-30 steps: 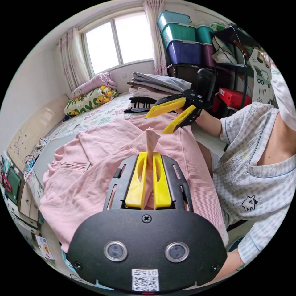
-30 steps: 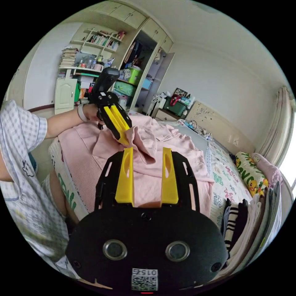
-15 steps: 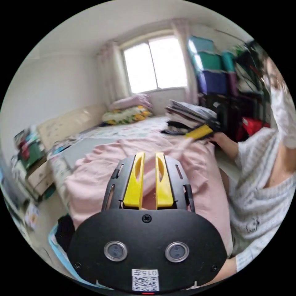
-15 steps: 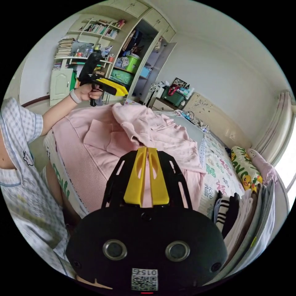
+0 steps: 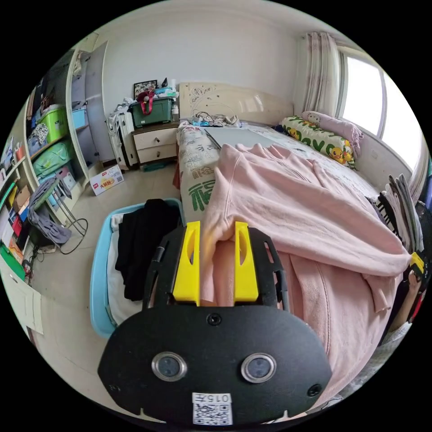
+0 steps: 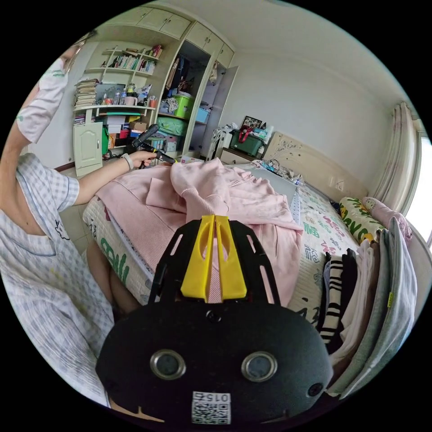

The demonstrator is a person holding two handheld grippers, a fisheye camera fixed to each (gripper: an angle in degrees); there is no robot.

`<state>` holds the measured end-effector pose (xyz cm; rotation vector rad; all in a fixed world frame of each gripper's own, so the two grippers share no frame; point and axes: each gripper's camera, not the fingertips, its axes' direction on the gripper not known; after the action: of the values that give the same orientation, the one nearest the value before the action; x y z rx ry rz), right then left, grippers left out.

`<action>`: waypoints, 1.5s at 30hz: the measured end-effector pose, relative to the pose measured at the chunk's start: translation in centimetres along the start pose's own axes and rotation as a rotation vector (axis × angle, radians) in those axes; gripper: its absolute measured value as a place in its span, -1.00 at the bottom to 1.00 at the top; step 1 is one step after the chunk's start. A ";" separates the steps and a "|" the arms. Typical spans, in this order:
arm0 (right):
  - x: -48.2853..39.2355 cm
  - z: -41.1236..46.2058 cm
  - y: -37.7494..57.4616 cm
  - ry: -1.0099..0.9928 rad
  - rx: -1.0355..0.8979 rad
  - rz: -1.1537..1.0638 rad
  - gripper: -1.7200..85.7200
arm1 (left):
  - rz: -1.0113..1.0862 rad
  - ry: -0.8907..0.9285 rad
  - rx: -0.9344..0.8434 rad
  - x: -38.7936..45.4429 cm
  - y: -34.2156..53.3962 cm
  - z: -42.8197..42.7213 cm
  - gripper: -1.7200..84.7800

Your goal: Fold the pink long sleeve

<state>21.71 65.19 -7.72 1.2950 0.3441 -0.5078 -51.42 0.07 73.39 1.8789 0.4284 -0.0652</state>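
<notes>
**Pink garment held at two ends across the bed**

A pale pink knitted long sleeve garment [image 5: 288,202] is seen spread over the foot of a bed with a printed cream mattress cover [image 5: 195,153], one edge hanging down the side of the bed. In the left gripper view, the left gripper [image 5: 216,230] with yellow jaws on a black frame is seen at the near edge of the bed; a bunched fold of the pink fabric lies between the jaws, which stand somewhat apart, and it cannot be told whether both press on the cloth. In the right gripper view, the right gripper [image 6: 214,221] is seen with its yellow jaws drawn together on a ribbed cuff of the garment, the sleeve rising from the bed to the jaw tips. A person's hand [image 6: 143,157] is seen at the far corner of the bed. Beside the bed, on the floor, a light blue plastic basket [image 5: 96,288] holding dark and white clothes is seen. On the bed, near the window side, a stack of folded clothes [image 6: 369,306] is seen.
</notes>
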 end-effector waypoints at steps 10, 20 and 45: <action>10.2 -1.0 -9.8 -0.186 0.142 0.135 -0.89 | -0.137 0.123 0.038 -9.9 1.8 -1.2 -0.70; 14.4 28.7 -39.0 -0.541 -0.214 0.230 -0.72 | -0.060 0.090 0.034 -13.6 1.6 -2.2 -0.71; 9.8 55.7 -52.9 -0.340 -0.456 0.443 -0.83 | 0.176 -0.159 -0.166 -10.5 -5.2 2.1 -0.95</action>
<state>-0.67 -0.30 -42.54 0.7874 -0.1120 -0.2430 -62.51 -3.16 70.58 1.7256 0.1537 -0.0592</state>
